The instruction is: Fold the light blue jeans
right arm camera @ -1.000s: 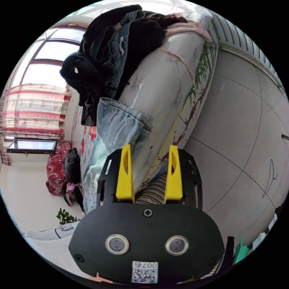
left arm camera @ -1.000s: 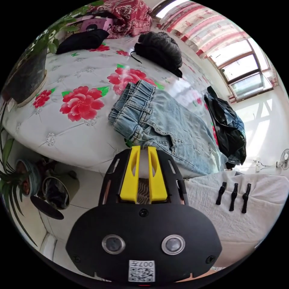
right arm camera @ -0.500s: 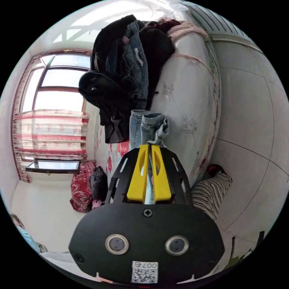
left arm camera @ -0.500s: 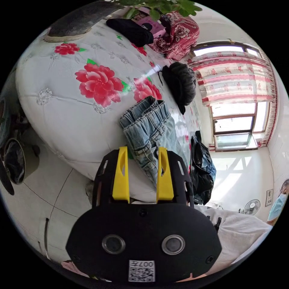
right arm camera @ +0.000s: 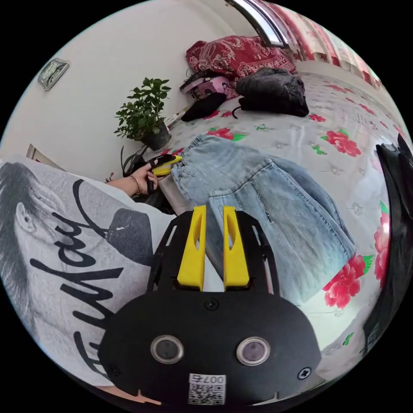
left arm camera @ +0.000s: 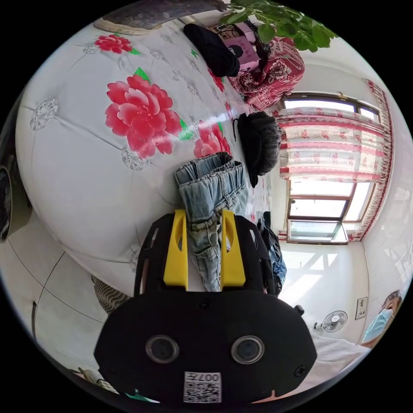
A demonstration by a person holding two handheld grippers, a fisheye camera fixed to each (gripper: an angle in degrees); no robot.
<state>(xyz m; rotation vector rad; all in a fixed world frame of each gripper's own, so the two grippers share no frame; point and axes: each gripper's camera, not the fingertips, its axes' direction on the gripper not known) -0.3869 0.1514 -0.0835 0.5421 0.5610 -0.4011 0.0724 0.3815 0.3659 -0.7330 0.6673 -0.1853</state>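
Looking through the left gripper view, I see the light blue jeans [left arm camera: 211, 189] lying on a white bedspread [left arm camera: 81, 172] printed with red flowers, their gathered waistband bunched and facing my camera. My left gripper [left arm camera: 204, 223] has its yellow jaws spread, with a strip of the waist edge running between them; I cannot tell whether either jaw touches the denim. A dark knitted garment [left arm camera: 259, 144] lies beyond the jeans, near a window with a red-striped curtain [left arm camera: 331, 148].

From the right gripper view, the jeans [right arm camera: 266, 193] are pale, washed denim, folded lengthwise so one leg lies over the other, with faint distressed lines on the cloth. My right gripper [right arm camera: 211, 228] sits over the near edge of a leg, jaws narrowly parted; whether they pinch the fabric I cannot tell. Farther along, a hand [right arm camera: 142, 176] holds the left gripper [right arm camera: 165, 165] at the waist end. A potted plant [right arm camera: 144, 114] stands by the wall.
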